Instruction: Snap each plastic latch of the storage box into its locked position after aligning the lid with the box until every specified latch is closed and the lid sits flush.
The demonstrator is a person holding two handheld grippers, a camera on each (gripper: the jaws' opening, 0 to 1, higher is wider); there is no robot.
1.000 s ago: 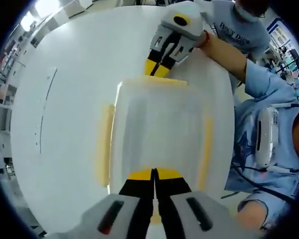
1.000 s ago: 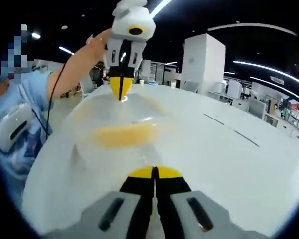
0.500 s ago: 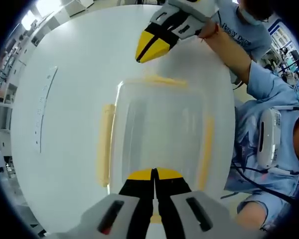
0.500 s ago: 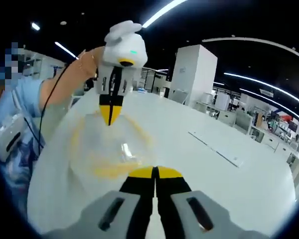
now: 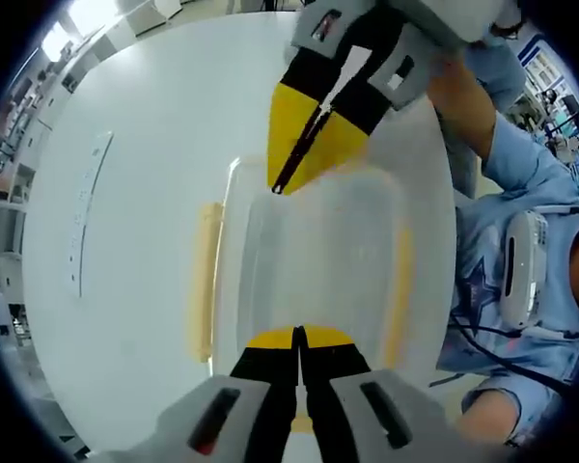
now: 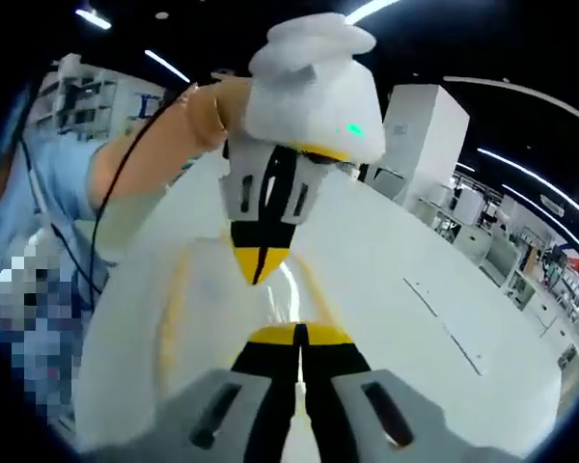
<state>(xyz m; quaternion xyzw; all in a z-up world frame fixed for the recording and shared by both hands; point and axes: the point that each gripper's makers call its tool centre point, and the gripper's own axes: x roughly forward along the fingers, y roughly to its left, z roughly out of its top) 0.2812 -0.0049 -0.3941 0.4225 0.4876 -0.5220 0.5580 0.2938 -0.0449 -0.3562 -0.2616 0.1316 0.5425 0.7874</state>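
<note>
Translucent plastic storage box (image 5: 309,260) with lid on white table (image 5: 125,193), yellow latches (image 5: 205,280) along its sides | left gripper view: my left gripper (image 5: 298,340) closed, empty, at box near edge; right gripper (image 5: 291,174) closed above far edge | right gripper view: right gripper (image 6: 297,336) jaws together over box (image 6: 212,299); left gripper (image 6: 261,270) opposite, closed.

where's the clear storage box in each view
Left gripper view: the storage box lies mid-frame on the white table, its lid seen from above, a yellow latch on its left edge.
Right gripper view: the box sits low and centre-left, beyond the right gripper.
Shared landmark: the left gripper, jaws together, above the lid.
</note>
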